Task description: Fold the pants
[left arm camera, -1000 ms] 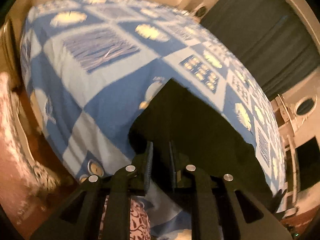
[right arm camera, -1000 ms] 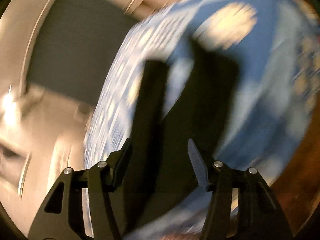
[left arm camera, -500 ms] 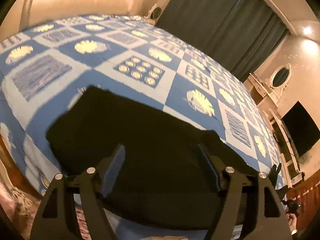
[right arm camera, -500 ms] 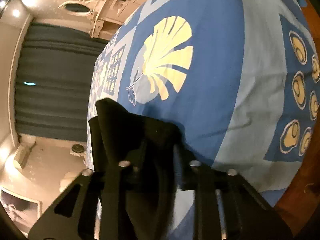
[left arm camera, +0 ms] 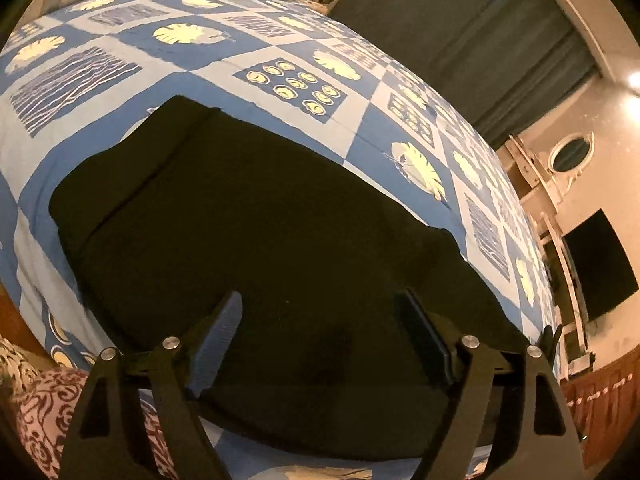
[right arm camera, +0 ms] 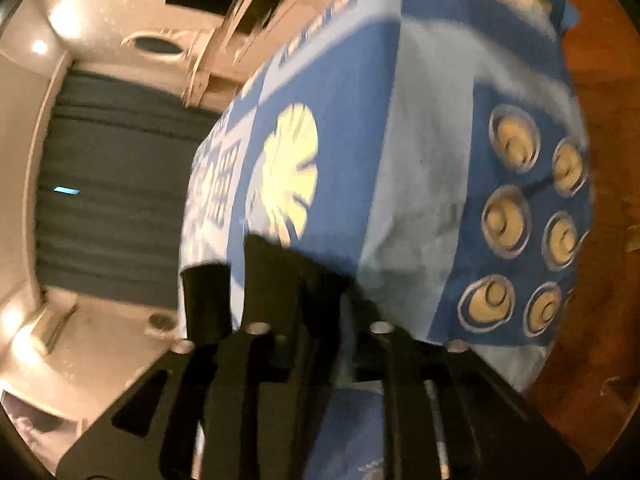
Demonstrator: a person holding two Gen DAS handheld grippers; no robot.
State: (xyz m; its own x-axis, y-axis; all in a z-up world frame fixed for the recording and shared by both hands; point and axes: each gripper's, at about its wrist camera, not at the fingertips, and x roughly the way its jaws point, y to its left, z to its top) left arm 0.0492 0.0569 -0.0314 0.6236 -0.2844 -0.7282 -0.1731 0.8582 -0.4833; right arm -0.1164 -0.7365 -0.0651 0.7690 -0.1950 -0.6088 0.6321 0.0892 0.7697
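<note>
One pair of pants (left arm camera: 256, 240), one bedspread (left arm camera: 360, 120)

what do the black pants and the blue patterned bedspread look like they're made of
Black pants: soft matte fabric, probably a cotton or knit blend; they soak up the light with no sheen and lie in soft folded layers. The weave is too dark to tell.

Blue patterned bedspread: thin printed woven cloth, likely cotton or a blend; flat matte print of shells and leaves, with fine creases and a limp drape over the edge.
</note>
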